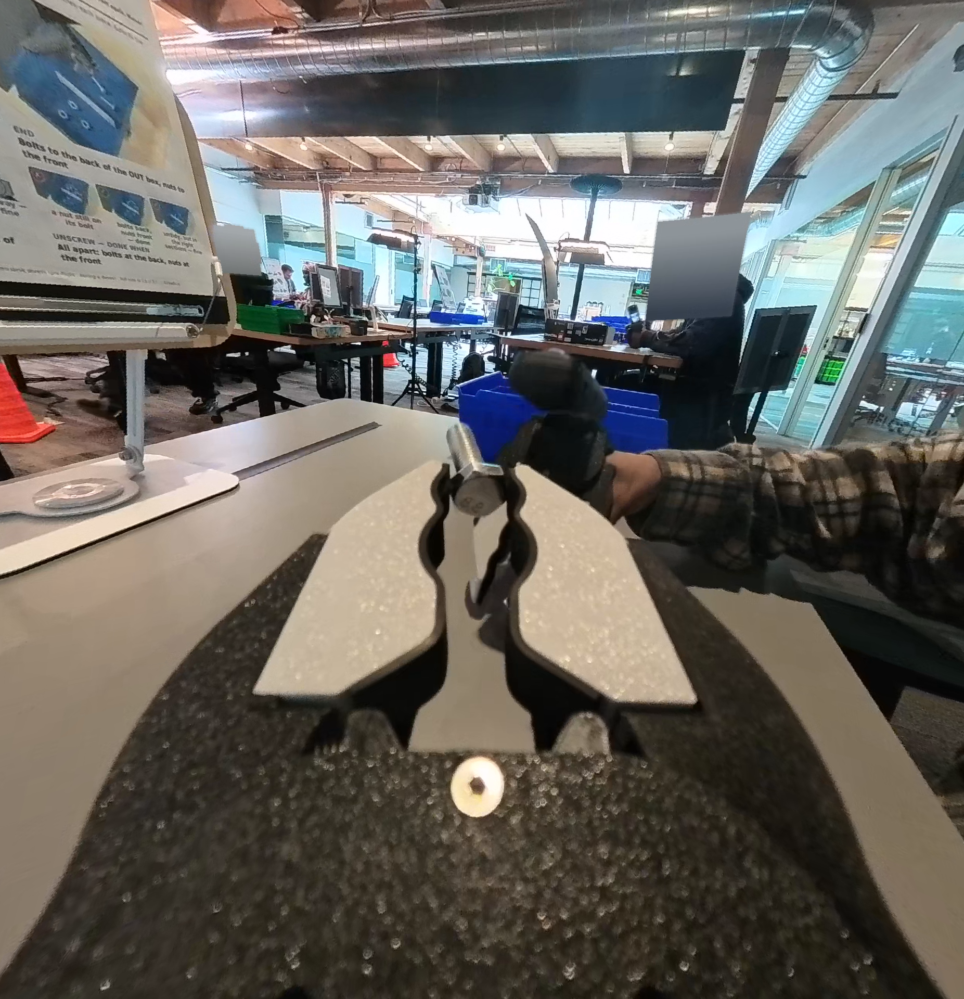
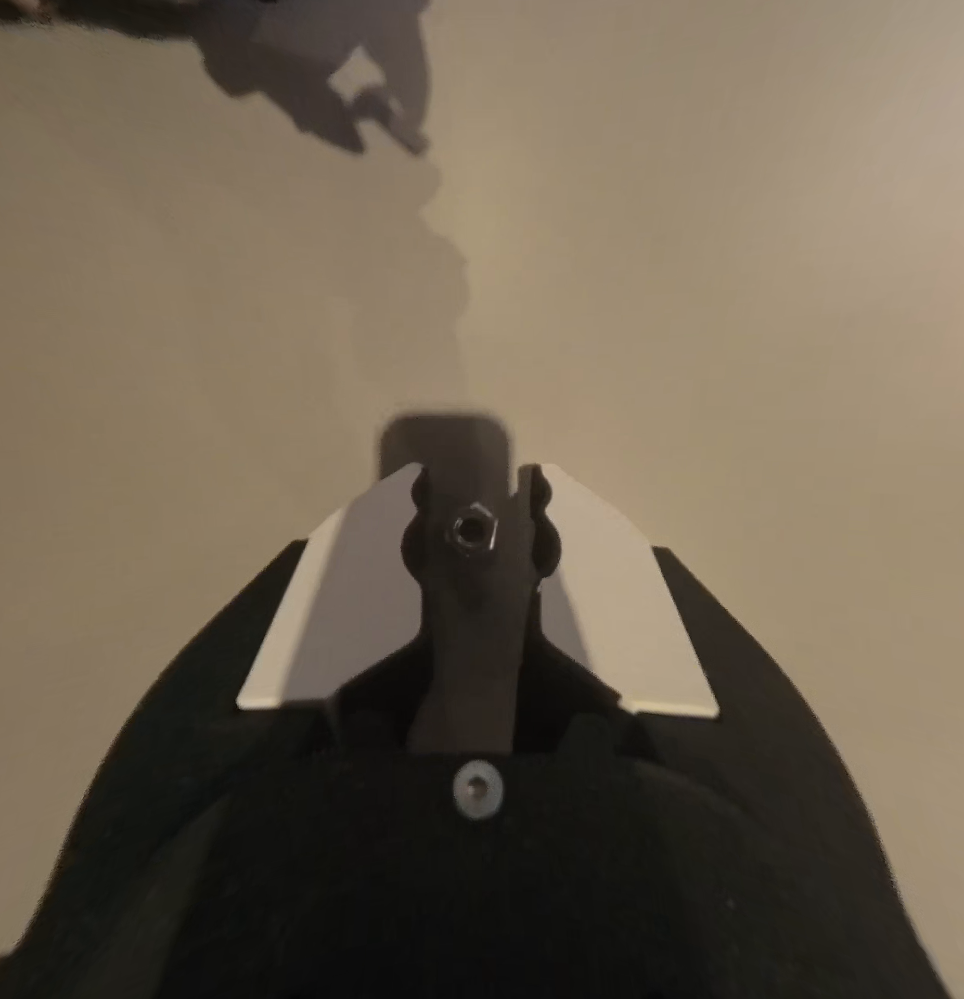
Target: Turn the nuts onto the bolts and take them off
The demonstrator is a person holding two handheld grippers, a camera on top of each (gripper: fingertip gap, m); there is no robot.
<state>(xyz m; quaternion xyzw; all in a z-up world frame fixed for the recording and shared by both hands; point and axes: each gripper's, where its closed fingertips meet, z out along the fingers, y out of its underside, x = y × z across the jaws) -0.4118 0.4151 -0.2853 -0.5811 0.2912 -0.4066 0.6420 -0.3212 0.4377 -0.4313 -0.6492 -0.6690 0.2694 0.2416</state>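
The grey table (image 1: 117, 621) carries the work, and at its far right edge stand two blue bins (image 1: 490, 411), side by side as far as I can tell. At the far left corner a white stand (image 1: 144, 486) holds one instruction sheet (image 1: 90, 162).

The left gripper (image 1: 477, 486) is clamped on the hexagonal head of one bolt (image 1: 466, 459), above the middle of the table; the threaded shank points away, toward the far edge, and no nut is visible on it. Just beyond the bolt is the person's right hand (image 1: 566, 411) in a black glove, with a plaid sleeve (image 1: 793, 503) coming in from the right edge.

The right gripper (image 2: 474, 535) looks straight down on the bare table. One nut (image 2: 473, 532) sits between its fingers (image 2: 528, 540), with the hole facing the camera. The jaws stand narrow, but this view is blurred and dark, so I cannot tell whether they really press the nut.

I judge that the step in hand is bringing nut and bolt together for threading. The next move calls for lining the hole of the nut up with the shank tip, on one axis, before any turning; a tilted start could cross the thread.

I count one bolt, one nut, two grippers.
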